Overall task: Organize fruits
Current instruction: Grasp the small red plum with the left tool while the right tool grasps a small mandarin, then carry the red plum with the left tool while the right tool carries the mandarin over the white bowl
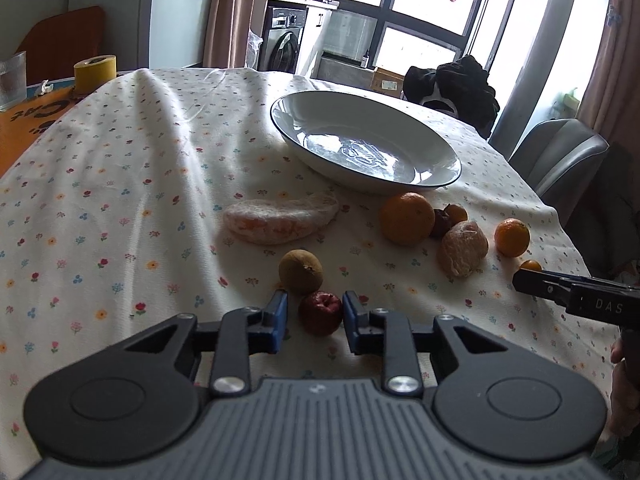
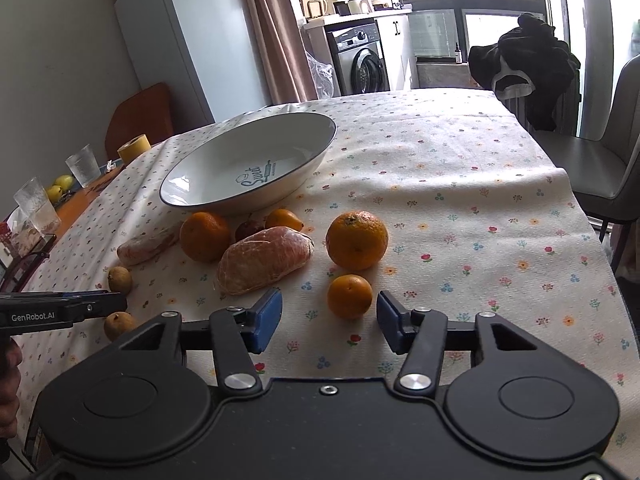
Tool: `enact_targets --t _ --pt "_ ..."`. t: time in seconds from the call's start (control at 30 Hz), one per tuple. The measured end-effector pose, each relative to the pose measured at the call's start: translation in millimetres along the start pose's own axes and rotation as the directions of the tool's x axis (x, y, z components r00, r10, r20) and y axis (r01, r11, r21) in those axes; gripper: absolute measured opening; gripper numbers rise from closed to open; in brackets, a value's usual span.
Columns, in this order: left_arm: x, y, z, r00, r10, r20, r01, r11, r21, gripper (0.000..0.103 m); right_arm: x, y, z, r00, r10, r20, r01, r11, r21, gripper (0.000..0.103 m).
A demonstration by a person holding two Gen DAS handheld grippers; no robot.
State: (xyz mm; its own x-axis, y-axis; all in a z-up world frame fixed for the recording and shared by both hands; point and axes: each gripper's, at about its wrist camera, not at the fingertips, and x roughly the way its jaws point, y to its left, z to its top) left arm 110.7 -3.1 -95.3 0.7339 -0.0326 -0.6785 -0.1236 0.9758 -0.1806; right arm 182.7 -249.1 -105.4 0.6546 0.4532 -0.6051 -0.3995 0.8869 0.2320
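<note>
1. Lower centre of its view, the left hand-held gripper stands apart around a small red fruit on the counter.
2. The right hand-held gripper, also apart, brackets a small orange.
3. Next, judged: close, lift, carry to the empty plate upper centre.

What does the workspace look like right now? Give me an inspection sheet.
Surface: table under a white floral tablecloth, wrinkled.
Job's things: white dark-rimmed ceramic bowl, empty; around it, large orange, small orange, peeled citrus, small red fruit, round brown fruit.
Clutter: yellow tape roll, ribbed clear glasses at the table edge.
Grippers: left gripper open, straddling the small red fruit; right gripper open, around the small orange.
Cables: nothing seen.
Surroundings: grey chair, washing machine.
</note>
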Motion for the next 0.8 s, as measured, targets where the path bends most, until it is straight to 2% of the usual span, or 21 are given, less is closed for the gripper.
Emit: enact_targets --t 0.03,0.1,0.17,0.3,0.8 --pt "-1.2 0.0 0.2 1.0 0.005 -0.001 -0.005 1.0 0.004 0.021 0.8 0.4 0.2 1.0 -0.004 0.003 0.004 1.0 -0.003 0.049" --pt "-2.7 2.7 0.1 1.0 0.002 -0.001 -0.002 1.0 -0.005 0.021 1.8 2.4 0.1 1.0 -0.019 0.004 0.019 1.0 -0.017 0.043" --pt "-4.7 4.2 -0.1 1.0 0.005 0.002 -0.005 1.0 -0.006 0.021 2.7 2.4 0.1 1.0 -0.027 0.002 0.027 0.999 -0.019 0.023" --pt "-11.3 7.2 2.8 1.0 0.007 0.018 -0.007 1.0 -0.013 0.021 1.3 5.0 0.8 1.0 -0.021 -0.007 0.021 1.0 -0.02 0.023" --pt "-31.9 13.3 17.7 0.997 0.026 0.076 -0.026 1.0 -0.007 0.021 -12.3 37.2 15.0 0.999 0.016 0.043 -0.013 0.998 -0.059 0.023"
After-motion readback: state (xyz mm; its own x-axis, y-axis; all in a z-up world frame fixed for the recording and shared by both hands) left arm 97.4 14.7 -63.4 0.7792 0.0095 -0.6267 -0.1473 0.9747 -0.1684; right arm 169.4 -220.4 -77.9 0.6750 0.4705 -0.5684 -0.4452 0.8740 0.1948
